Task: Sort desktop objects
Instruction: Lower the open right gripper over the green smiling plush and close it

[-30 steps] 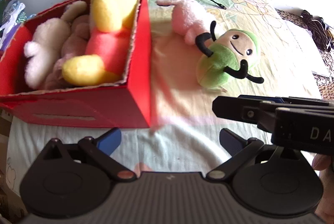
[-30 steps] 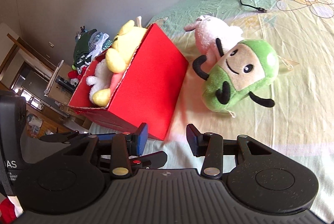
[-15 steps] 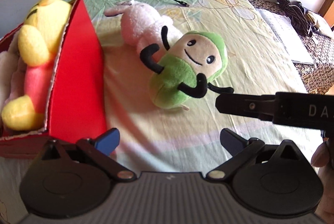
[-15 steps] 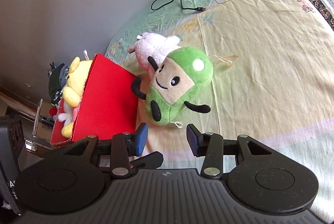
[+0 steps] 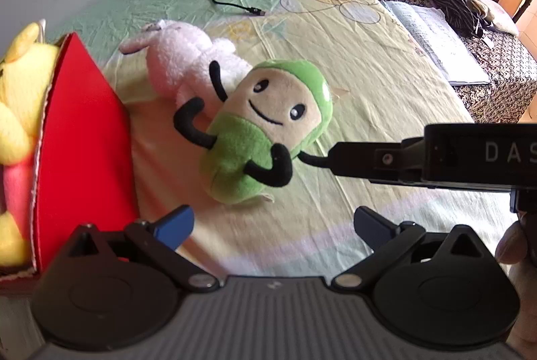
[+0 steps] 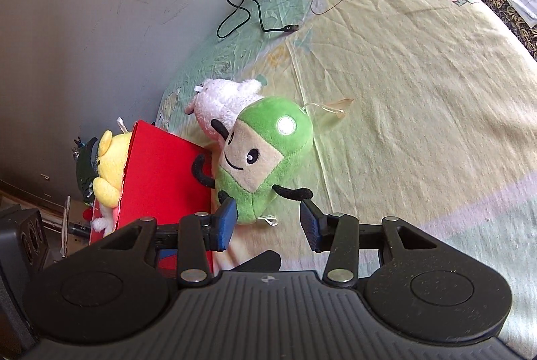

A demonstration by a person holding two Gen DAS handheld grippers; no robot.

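We see the red box left of the left claw, holding the yellow plush with a pink-red middle; in the right wrist view a bit of white fluff also shows at the box's near end. Box sits left of the right claw too.

Green plush lies on the sheet just ahead of the right claw, its lower end between the blue pads, one black arm near the right pad. Contact unclear. Pink plush lies behind it, touching it, beside the box.

Both claws stand wide apart, gripping nothing. The right claw reaches in from the right in the left view, its tip at the green plush's black arm.

Versus half a second ago: we are closer to the green plush in both views, it fills more of the frame, and the box has slid further left. Right claw tip now covers the toy's arm end. Jaw gaps unchanged.
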